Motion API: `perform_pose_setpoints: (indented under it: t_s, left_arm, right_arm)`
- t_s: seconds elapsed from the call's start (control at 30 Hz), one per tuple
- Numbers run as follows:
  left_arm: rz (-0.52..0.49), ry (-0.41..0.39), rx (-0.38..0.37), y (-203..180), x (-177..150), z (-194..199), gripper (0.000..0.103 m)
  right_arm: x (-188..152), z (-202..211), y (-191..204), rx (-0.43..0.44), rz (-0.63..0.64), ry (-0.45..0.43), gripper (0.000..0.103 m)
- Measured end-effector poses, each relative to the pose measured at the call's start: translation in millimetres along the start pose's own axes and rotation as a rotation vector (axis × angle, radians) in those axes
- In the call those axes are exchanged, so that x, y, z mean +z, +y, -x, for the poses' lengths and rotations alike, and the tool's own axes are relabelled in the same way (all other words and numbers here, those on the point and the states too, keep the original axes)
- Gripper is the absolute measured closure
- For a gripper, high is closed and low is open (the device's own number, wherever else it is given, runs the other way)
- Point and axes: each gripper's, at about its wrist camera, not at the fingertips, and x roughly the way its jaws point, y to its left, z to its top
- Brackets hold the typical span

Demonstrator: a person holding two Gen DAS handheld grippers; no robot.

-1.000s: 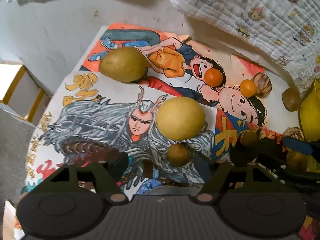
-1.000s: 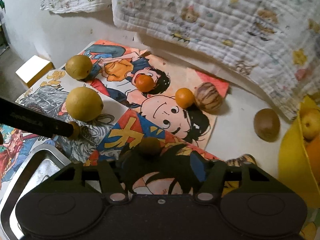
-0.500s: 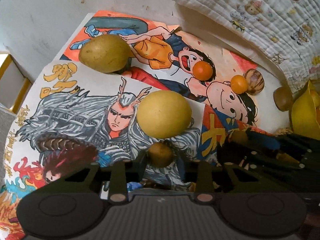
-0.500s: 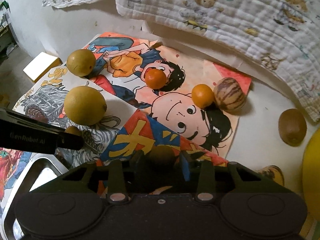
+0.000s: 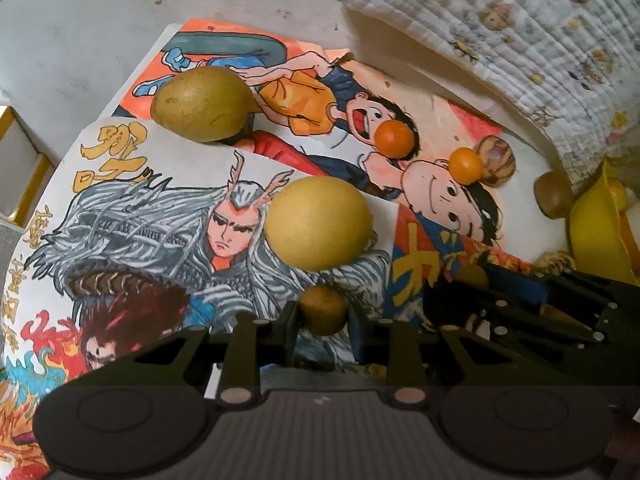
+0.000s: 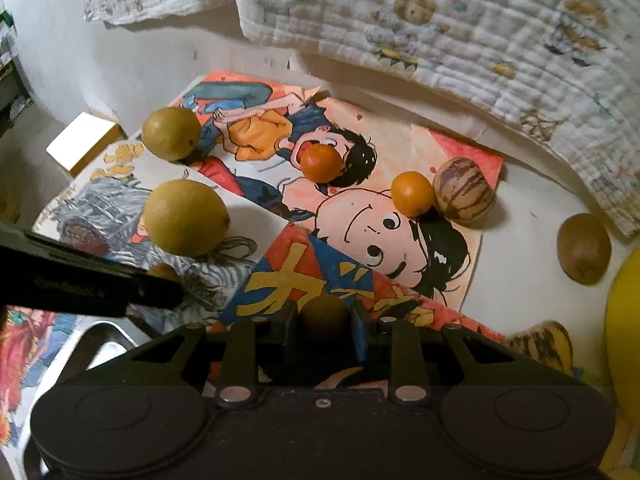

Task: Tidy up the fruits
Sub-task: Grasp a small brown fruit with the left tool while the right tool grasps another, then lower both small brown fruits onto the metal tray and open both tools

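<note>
My left gripper [image 5: 323, 316] is shut on a small brown round fruit [image 5: 322, 309] that rests on the dragon poster. Just behind it lies a large yellow pear [image 5: 318, 222], and a second pear [image 5: 202, 103] sits farther back left. My right gripper [image 6: 323, 318] is shut on another small brown fruit [image 6: 323, 316] over the red poster. Two small oranges [image 6: 321, 162] [image 6: 412, 193], a striped melon-like fruit [image 6: 465, 190] and a kiwi [image 6: 584, 254] lie beyond it. The left gripper's black finger [image 6: 92, 284] crosses the right wrist view at the left.
A yellow bowl [image 5: 596, 220] with fruit stands at the right edge. A metal tray [image 6: 100, 340] lies at the lower left in the right wrist view. A quilted cloth [image 6: 440, 20] hangs at the back, a white and yellow box [image 6: 82, 142] sits left.
Both grippers have closed from open onto the small brown fruits between their fingers. Both hands stayed nearly in place, tilting down slightly.
</note>
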Motion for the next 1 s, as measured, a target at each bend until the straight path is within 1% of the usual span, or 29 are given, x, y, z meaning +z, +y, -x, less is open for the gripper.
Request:
perform_pose_setpoints:
  t_s: [0.23,0.4,0.53,0.7,1.0]
  left_arm:
    - [-0.048,-0.031,-0.042,0,-22,30,0.074]
    - [-0.090,-0.044,-0.062,8,-49,55,0.074]
    - [-0.120,-0.032,-0.071,17,-77,73,0.074]
    - [-0.171,0.000,-0.068,27,-111,87,0.074]
    - [-0.241,0.024,-0.080,29,-153,98,0.074]
  right_arm:
    - [-21,39,20,-0.027,-0.042,-0.029,0.073]
    - [-47,68,44,-0.039,-0.059,-0.044,0.073]
    - [-69,87,65,-0.037,-0.073,-0.044,0.073]
    - [-101,102,92,-0.031,-0.102,-0.022,0.073]
    - [-144,117,119,-0.033,-0.137,0.007,0.073]
